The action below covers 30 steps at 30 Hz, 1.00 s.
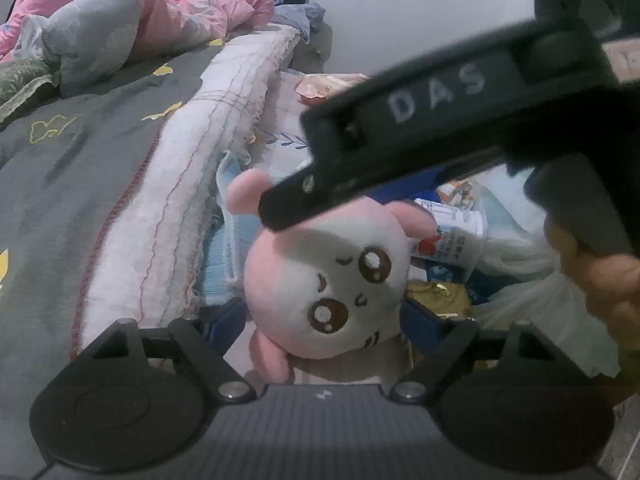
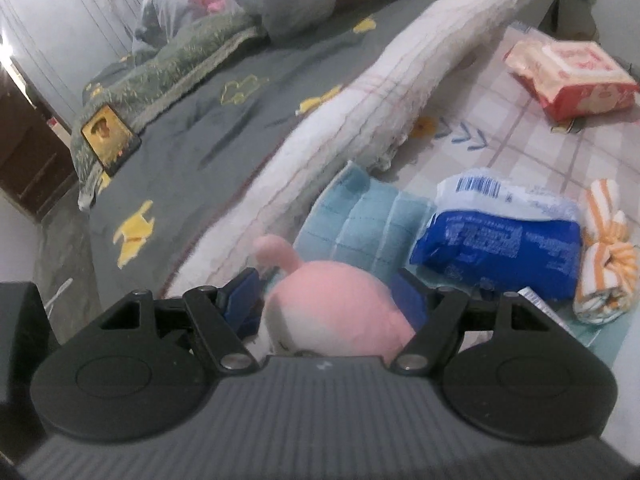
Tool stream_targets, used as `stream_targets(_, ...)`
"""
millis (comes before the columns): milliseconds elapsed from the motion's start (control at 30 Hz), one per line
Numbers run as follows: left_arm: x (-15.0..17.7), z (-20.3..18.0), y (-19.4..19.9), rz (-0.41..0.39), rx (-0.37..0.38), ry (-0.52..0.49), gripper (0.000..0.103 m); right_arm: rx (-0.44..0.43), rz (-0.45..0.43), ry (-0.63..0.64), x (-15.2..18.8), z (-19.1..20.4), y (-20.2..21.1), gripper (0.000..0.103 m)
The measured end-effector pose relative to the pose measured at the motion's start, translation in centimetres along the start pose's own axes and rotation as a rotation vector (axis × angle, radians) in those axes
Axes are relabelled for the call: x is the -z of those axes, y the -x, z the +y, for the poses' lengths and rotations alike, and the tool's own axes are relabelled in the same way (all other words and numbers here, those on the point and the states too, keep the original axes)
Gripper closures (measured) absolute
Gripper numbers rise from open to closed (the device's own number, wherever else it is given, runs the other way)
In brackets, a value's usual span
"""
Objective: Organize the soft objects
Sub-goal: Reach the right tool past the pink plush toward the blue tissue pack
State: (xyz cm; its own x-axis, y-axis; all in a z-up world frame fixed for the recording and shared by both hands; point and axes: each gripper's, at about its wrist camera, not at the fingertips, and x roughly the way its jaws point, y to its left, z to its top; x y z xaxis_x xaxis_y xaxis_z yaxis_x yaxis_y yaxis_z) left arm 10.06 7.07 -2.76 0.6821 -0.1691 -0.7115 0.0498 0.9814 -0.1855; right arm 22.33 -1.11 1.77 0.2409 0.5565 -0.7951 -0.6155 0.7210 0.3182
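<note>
The pink-and-white plush toy (image 1: 332,280) sits between the blue-padded fingers of both grippers, above the patterned floor mat (image 2: 540,128) beside the bed (image 2: 192,136). The right gripper (image 2: 332,304) looks clamped on its pink head, and the left gripper (image 1: 320,320) brackets the body, though I cannot tell if it is squeezing. Looks like a pick-up or hand-over step. Next move calls for one firm grip, since the stuffed, fuzzy, rounded body will squash; the blue quilted cloth (image 2: 360,216) and striped towel (image 2: 608,256) wait nearby.
</note>
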Motion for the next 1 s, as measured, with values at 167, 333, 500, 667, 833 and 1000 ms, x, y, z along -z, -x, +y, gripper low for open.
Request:
stream_targets(167, 0.0, 0.0, -0.7, 0.015, 0.012, 0.000, 0.018, 0.012, 0.016, -0.002, 0.7, -0.6, -0.4, 0.029)
stream_targets(333, 0.0, -0.3, -0.9, 0.018, 0.009, -0.003, 0.019, -0.011, 0.026, -0.039, 0.8, -1.4, -0.5, 0.028)
stream_targets(500, -0.2, -0.6, 0.3, 0.037, 0.005, -0.007, 0.020, -0.124, 0.045, -0.184, 0.7, -3.3, 0.1, 0.026)
stream_targets(667, -0.9, 0.2, 2.4, 0.036, 0.031, 0.000, 0.018, -0.180, 0.018, -0.326, 0.3, -5.7, 1.5, 0.028)
stream_targets(833, -3.3, 1.0, 4.3, -0.036, 0.069, -0.041, 0.016, -0.144, -0.047, -0.515, -1.0, -9.7, 3.9, 0.028)
stream_targets(1000, -7.5, 0.1, 3.6, -0.035, 0.088, -0.218, 0.014, -0.140, 0.021, -0.720, -1.5, -13.7, 3.8, 0.027)
